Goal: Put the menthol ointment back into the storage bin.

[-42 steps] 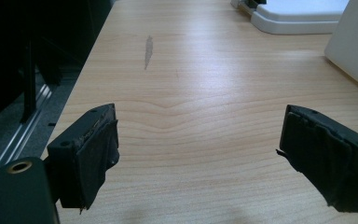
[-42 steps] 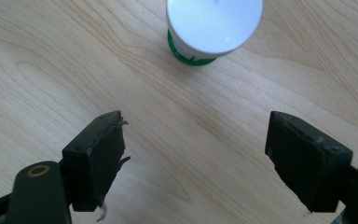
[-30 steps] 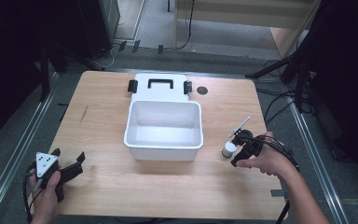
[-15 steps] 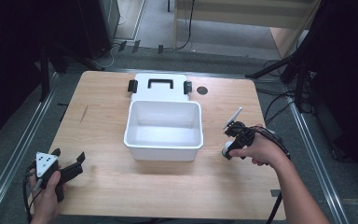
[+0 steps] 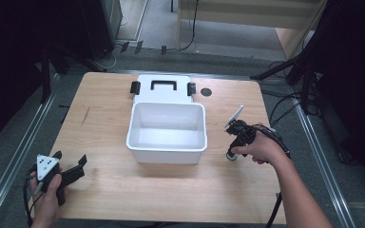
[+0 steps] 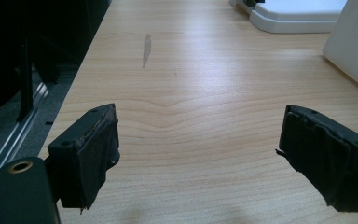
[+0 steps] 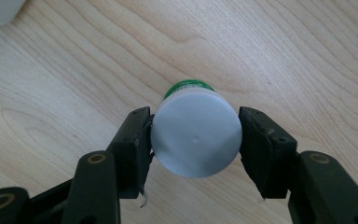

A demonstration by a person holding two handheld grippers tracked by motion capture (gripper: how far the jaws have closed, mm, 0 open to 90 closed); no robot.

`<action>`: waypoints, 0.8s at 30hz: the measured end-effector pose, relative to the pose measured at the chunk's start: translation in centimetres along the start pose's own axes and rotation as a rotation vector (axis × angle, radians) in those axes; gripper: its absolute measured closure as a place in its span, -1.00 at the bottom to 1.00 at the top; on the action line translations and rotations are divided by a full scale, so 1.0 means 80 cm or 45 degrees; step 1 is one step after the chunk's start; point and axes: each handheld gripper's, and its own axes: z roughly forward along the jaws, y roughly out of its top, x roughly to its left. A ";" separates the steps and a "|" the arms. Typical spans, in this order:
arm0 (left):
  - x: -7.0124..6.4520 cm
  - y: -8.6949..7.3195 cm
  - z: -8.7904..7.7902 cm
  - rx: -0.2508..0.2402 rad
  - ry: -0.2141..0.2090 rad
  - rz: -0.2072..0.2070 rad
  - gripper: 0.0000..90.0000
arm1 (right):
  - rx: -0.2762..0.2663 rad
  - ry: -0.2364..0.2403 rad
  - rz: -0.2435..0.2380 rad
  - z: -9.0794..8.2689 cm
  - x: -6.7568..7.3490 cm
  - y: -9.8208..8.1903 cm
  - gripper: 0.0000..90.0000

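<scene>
The right gripper point(image 7: 195, 140) pinches a small round white-capped bottle with a green base point(image 7: 196, 133) between its 2 jaws, just right of the empty white rectangular plastic bin point(image 5: 167, 134) on the wooden table point(image 5: 109, 185). The left gripper point(image 6: 205, 158) rests wide open, holding nothing. Grasp looks done — putting it in the bin probably remains.

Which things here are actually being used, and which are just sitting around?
In use, apparently:
right claw, closed around the white-capped bottle
white bin, open and empty, a likely destination

Sitting about:
left claw, open
lid behind the bin
black disc
</scene>
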 end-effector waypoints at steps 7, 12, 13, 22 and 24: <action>0.000 0.000 0.000 0.001 -0.002 0.002 -0.70 | 0.022 0.006 -0.008 0.000 0.002 0.004 0.13; 0.000 0.000 0.000 0.000 -0.001 0.001 -0.70 | 0.039 0.006 -0.016 -0.001 0.004 0.006 0.15; 0.000 0.000 0.000 0.000 -0.002 0.001 -0.70 | 0.030 0.009 -0.036 -0.003 0.004 0.008 0.15; 0.000 0.000 0.000 0.000 -0.001 0.005 -0.70 | 0.016 0.022 -0.069 -0.020 0.008 0.012 0.15; 0.000 0.000 0.000 0.000 0.000 0.005 -0.70 | 0.007 0.024 -0.069 -0.026 0.009 0.013 0.15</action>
